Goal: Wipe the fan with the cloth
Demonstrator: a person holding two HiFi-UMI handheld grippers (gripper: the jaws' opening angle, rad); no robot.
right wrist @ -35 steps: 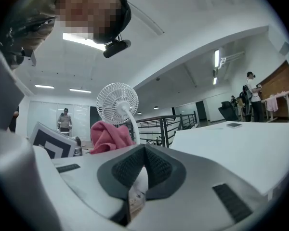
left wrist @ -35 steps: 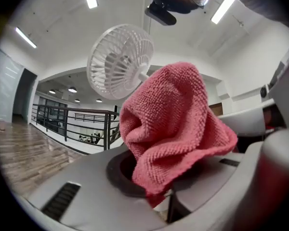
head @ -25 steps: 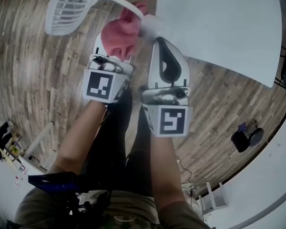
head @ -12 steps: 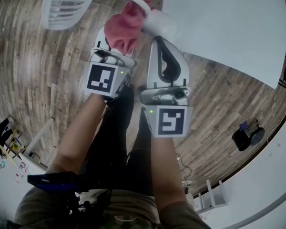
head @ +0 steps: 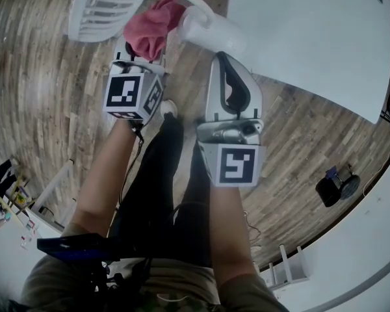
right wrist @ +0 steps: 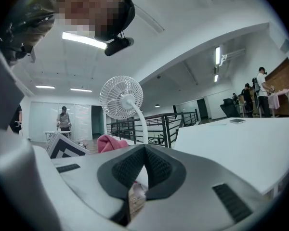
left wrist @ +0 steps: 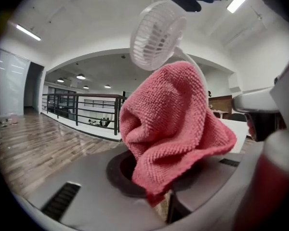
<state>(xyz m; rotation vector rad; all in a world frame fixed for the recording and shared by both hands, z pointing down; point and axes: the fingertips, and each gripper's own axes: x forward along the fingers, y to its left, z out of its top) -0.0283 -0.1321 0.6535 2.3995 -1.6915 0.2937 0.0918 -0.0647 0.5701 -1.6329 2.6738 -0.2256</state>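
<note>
1. firstly, pink cloth (left wrist: pixel 176 129): bunched, clamped in the jaws of the left gripper (left wrist: pixel 156 196), standing up in front of the fan's stem.
2. white fan (left wrist: pixel 156 35): grille head above the cloth, base beside white table (head: pixel 312 38).
3. right gripper (right wrist: pixel 135 186): jaws together, tips near the fan's base.

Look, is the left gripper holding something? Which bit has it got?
Yes. The left gripper holds the pink cloth, pinched by a bunched lower fold between its jaws. The rest of the cloth puffs up loose above them.
</note>
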